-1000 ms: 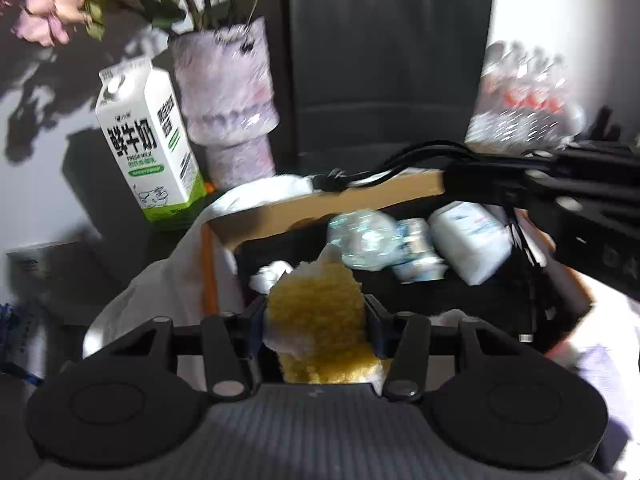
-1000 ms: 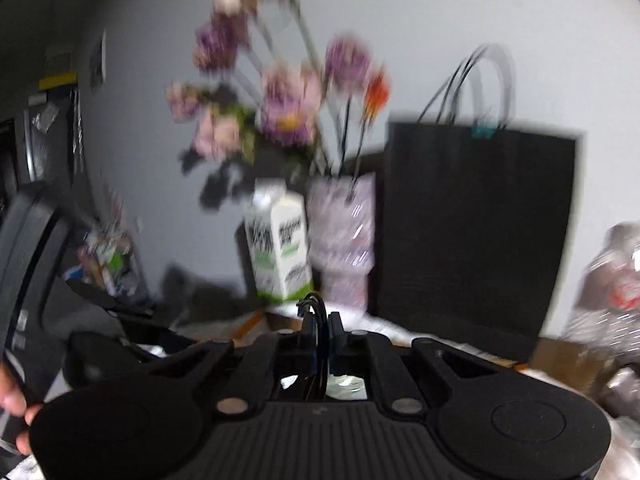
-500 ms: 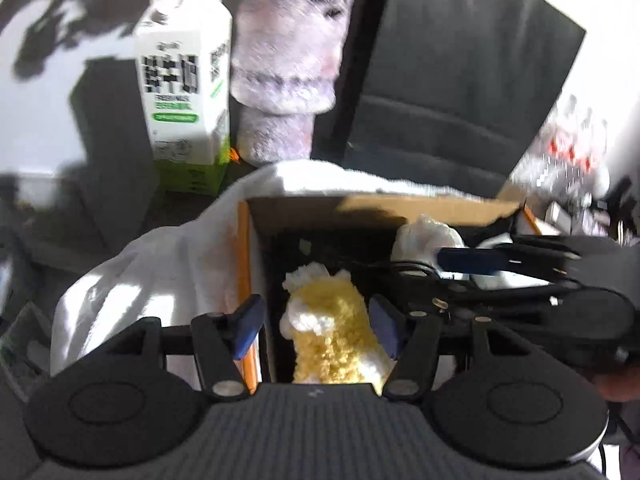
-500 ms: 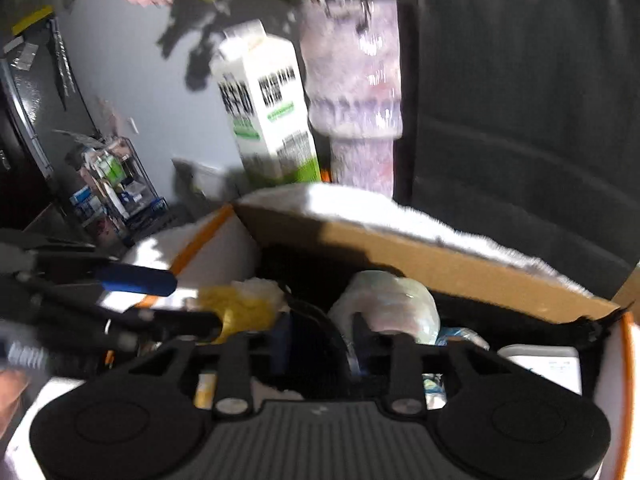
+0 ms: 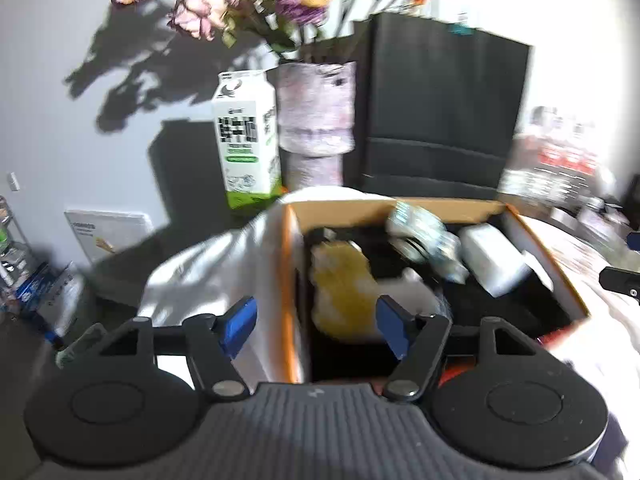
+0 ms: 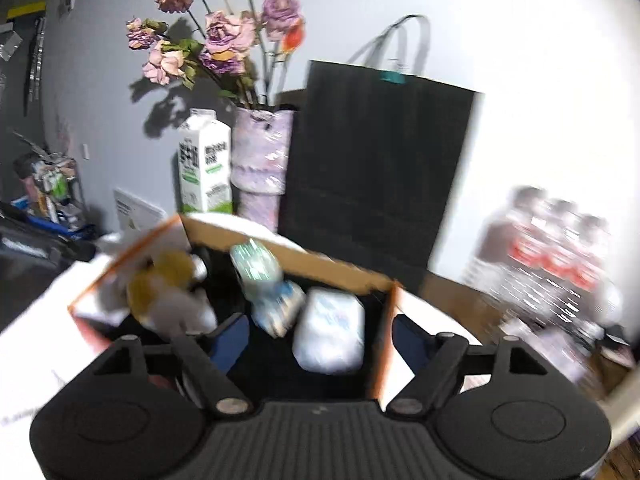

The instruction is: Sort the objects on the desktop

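An open cardboard box [image 5: 440, 205] with orange-edged flaps stands in front of me; it also shows in the right wrist view [image 6: 336, 270]. Inside lie a yellow and white fluffy cloth [image 5: 340, 284] [image 6: 164, 284], a crumpled plastic bottle [image 5: 424, 236] [image 6: 260, 272] and a white packet [image 5: 492, 264] [image 6: 332, 332]. My left gripper [image 5: 316, 326] is open and empty above the box's left wall, just behind the cloth. My right gripper [image 6: 320, 340] is open and empty above the box's near side.
Behind the box stand a milk carton [image 5: 246, 140] [image 6: 206, 168], a purple vase of dried flowers [image 5: 316, 120] [image 6: 260, 164] and a black paper bag [image 5: 444, 112] [image 6: 372, 168]. A pack of water bottles [image 6: 552, 264] stands at the right. White cloth [image 5: 216, 268] drapes left of the box.
My left gripper opened and let go of the yellow cloth, which now lies in the box. My right gripper opened too. Both grippers have drawn back and up from the box.
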{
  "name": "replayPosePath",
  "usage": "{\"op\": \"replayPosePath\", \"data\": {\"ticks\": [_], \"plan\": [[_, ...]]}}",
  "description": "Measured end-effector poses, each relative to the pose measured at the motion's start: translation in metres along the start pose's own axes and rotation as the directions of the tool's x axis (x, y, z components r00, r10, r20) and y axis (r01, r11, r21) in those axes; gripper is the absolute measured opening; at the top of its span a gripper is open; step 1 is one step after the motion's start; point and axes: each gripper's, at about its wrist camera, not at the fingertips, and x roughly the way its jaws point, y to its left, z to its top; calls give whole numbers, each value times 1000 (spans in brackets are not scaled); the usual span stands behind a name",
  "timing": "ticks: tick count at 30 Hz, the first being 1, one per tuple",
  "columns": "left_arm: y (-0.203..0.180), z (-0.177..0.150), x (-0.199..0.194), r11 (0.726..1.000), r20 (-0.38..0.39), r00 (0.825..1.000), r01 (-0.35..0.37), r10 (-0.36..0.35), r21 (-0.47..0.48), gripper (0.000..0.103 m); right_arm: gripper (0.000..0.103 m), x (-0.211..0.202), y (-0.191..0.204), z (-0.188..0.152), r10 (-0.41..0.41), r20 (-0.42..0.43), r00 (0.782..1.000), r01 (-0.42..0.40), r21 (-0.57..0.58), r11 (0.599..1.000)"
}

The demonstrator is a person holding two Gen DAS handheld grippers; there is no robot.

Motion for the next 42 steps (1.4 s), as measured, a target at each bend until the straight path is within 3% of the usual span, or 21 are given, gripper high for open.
{"op": "replayPosePath", "data": {"ticks": [5, 9, 12, 14, 18, 20, 23, 27, 32, 37, 42], "plan": [[-16, -65, -58, 987, 34, 987, 157, -155, -45, 79, 85, -64, -4, -73, 24, 43, 999, -29, 115, 993], [-35, -121, -104, 973, 101, 972, 221, -213, -72, 88, 87, -105, 11, -129, 21, 73, 997, -36, 204, 978], [-45, -168, -135, 972, 144, 968, 220, -206, -86, 95, 88, -131, 34, -169, -1, 83, 997, -18, 233, 972], [-49, -196, -149, 970, 106, 973, 216, -204, -111, 95, 88, -148, 50, -196, -3, 73, 997, -16, 252, 967], [-64, -231, -175, 976, 77, 976, 207, -202, -62, 95, 88, -169, 79, -239, 92, 24, 995, -95, 293, 951], [-72, -233, -186, 981, 123, 974, 193, -192, -3, 95, 88, -177, 91, -244, 93, 19, 995, -95, 266, 959], [-77, -229, -189, 986, 167, 972, 165, -164, 10, 95, 88, -193, 101, -242, 45, 68, 997, -58, 210, 976], [-79, -237, -171, 987, 110, 981, 159, -157, -9, 95, 88, -199, 95, -239, 25, 121, 992, -53, 231, 972], [-74, -241, -136, 988, 60, 988, 146, -142, -52, 92, 87, -186, 86, -247, 2, 126, 992, -38, 282, 959], [-79, -211, -96, 988, 97, 984, 155, -152, -18, 92, 87, -172, 84, -237, -11, 223, 975, -47, 257, 965], [-89, -179, -39, 986, 83, 983, 161, -164, 38, 91, 89, -137, 81, -195, -15, 231, 973, -20, 148, 989]]}}
